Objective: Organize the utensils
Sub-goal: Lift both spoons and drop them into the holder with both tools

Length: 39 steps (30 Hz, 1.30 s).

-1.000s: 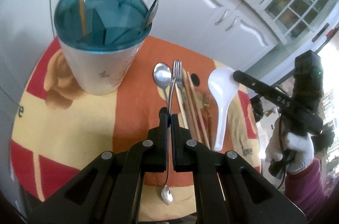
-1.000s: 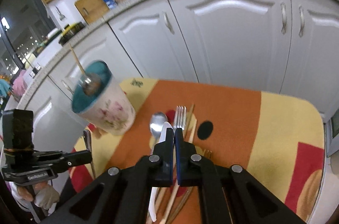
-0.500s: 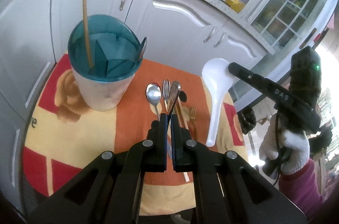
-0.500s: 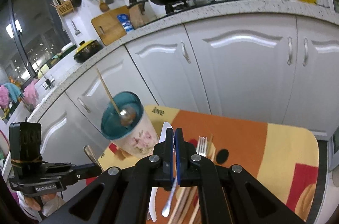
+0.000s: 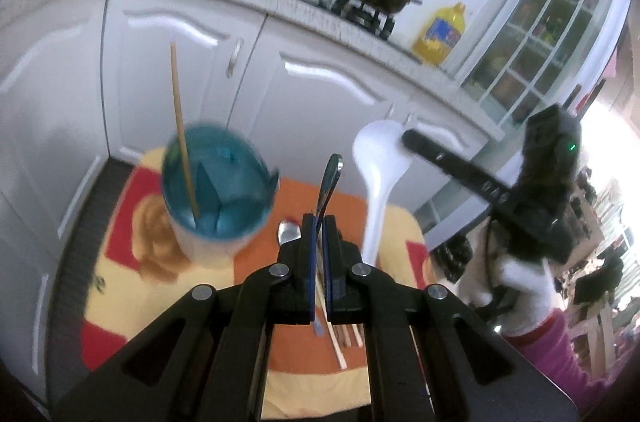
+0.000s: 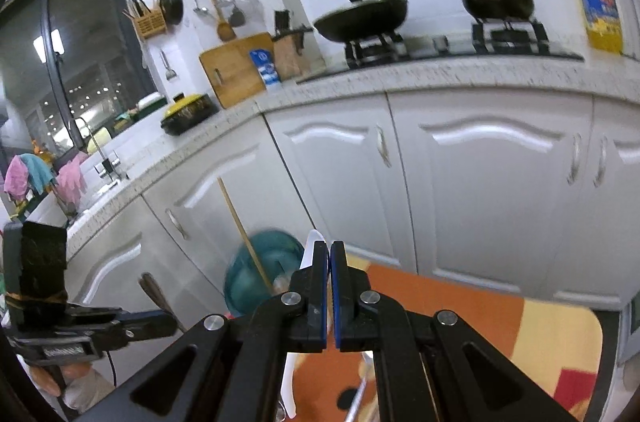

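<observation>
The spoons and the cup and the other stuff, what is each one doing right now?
Metal spoon: lifted, clamped in left gripper.
White ladle: lifted, clamped in right gripper.
Holder cup: upright on mat, one chopstick inside.
Second spoon: lying on mat.

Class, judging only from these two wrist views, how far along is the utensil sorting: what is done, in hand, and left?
Done: one chopstick already stands in the teal holder cup. In hand: the left tongs are shut on a metal spoon, and the right tongs on the white ladle, both raised above the mat. Left: another metal spoon and chopsticks lie on the mat.
</observation>
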Motion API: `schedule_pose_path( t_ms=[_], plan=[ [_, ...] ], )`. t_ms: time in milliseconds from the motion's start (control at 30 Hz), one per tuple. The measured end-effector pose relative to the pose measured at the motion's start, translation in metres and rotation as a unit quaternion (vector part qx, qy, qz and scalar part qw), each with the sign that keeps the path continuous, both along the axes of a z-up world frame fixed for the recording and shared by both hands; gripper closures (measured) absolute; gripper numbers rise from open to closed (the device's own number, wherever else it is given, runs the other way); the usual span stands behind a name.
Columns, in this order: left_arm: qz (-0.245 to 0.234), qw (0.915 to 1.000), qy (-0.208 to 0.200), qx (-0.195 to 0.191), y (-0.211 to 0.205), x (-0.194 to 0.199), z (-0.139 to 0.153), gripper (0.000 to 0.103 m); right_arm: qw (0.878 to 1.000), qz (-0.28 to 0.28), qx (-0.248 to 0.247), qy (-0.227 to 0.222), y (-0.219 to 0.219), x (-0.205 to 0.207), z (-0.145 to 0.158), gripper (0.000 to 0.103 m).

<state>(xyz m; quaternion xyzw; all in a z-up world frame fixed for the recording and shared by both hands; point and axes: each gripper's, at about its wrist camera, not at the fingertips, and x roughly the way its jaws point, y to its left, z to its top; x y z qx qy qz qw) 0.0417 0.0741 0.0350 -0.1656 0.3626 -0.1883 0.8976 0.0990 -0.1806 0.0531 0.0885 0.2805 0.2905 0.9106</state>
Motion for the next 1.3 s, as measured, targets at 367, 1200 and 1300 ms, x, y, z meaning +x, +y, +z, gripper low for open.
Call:
schedule_pose_path(
  t_ms=[367,1200,1300],
  plan=[
    [0.065,0.9946,-0.072,0.037,0.046,0.045,0.060,0.102,0.998,0.020,-0.023,-0.047,0.075,0.055,0.028,0.102],
    [0.105,0.9893,0.020,0.100,0.040,0.082,-0.048,0.102,0.995,0.033,-0.095,-0.025,0.108,0.073,-0.054,0.101],
    [0.109,0.9889,0.033,0.096,0.039,0.081,-0.053,0.102,0.994,0.044,-0.097,0.000,0.107,0.072,-0.058,0.101]
  ],
)
